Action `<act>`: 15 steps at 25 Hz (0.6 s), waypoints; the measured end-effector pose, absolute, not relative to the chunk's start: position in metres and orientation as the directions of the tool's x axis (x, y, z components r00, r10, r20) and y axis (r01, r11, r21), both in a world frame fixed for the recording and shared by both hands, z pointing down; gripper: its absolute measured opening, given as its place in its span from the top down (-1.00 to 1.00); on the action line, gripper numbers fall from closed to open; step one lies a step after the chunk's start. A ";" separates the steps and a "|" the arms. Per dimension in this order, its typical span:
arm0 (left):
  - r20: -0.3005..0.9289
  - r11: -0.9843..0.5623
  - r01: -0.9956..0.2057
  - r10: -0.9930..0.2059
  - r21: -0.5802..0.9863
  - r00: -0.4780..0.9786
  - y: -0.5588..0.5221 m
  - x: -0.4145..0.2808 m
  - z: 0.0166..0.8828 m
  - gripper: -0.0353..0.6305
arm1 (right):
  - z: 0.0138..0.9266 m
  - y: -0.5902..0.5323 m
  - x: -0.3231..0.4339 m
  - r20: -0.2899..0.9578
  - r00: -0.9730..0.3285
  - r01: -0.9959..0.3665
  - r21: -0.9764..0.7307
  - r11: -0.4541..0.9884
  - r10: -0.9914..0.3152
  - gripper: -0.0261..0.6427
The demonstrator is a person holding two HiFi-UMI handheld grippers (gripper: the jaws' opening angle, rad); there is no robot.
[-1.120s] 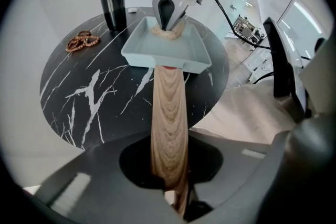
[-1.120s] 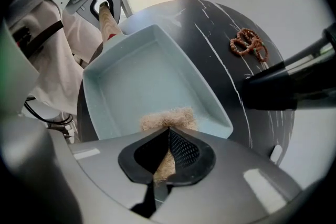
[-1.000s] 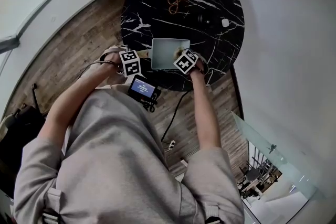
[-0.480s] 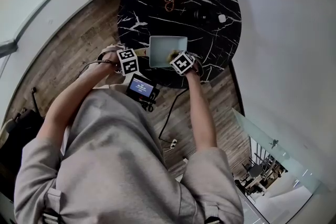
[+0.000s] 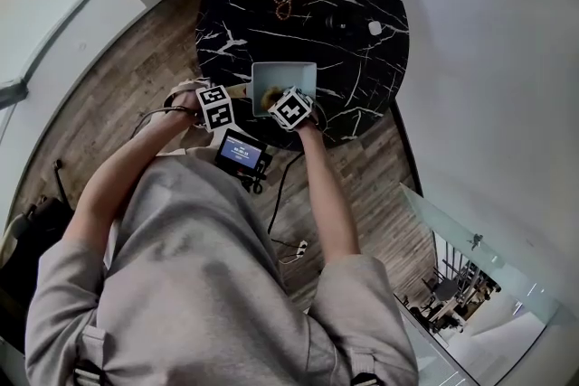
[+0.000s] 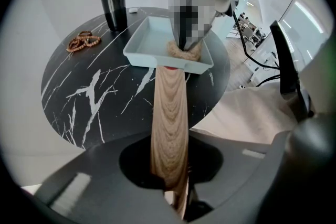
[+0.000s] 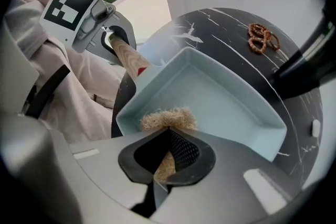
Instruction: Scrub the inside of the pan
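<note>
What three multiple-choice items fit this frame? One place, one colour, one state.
1. The scrubber is:
A. on the table
B. inside the pan
C. on the floor
2. The pan is:
A. red
B. black
C. pale blue-green
3. The left hand-held gripper is:
A. shut on the wooden handle
B. open, empty
C. shut on a bottle

Key: B, the right hand-held gripper holds it within the pan's walls; C, both gripper views show that tint; A, the handle runs between its closed jaws.
</note>
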State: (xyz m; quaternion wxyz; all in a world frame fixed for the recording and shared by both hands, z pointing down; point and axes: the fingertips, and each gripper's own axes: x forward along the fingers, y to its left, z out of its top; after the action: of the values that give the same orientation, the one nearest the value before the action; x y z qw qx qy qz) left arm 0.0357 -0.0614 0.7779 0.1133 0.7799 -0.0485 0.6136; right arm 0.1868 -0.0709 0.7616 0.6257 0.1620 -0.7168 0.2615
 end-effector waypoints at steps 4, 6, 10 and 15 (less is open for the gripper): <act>0.968 -0.970 -0.213 0.061 0.115 0.244 -0.062 0.036 0.779 0.75 | 0.765 -0.070 0.162 0.974 -0.210 -0.569 -0.190 0.800 0.082 0.86; 0.968 -0.971 -0.214 0.056 0.110 0.244 -0.064 0.035 0.780 0.75 | 0.765 -0.073 0.159 0.977 -0.201 -0.590 -0.174 0.788 0.065 0.86; 0.969 -0.971 -0.214 0.050 0.104 0.241 -0.065 0.035 0.780 0.75 | 0.763 -0.076 0.156 0.974 -0.224 -0.687 -0.189 0.701 0.043 0.87; 0.968 -0.972 -0.208 0.053 0.105 0.244 -0.061 0.036 0.780 0.75 | 0.744 -0.076 0.153 0.954 -0.299 -0.762 -0.257 0.594 0.029 0.86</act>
State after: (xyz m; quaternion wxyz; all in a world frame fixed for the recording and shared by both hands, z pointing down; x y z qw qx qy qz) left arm 0.0358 -0.0612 0.7803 0.1065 0.7813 -0.0498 0.6130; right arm 0.1532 -0.0763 0.7438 0.5338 0.2562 -0.7157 0.3705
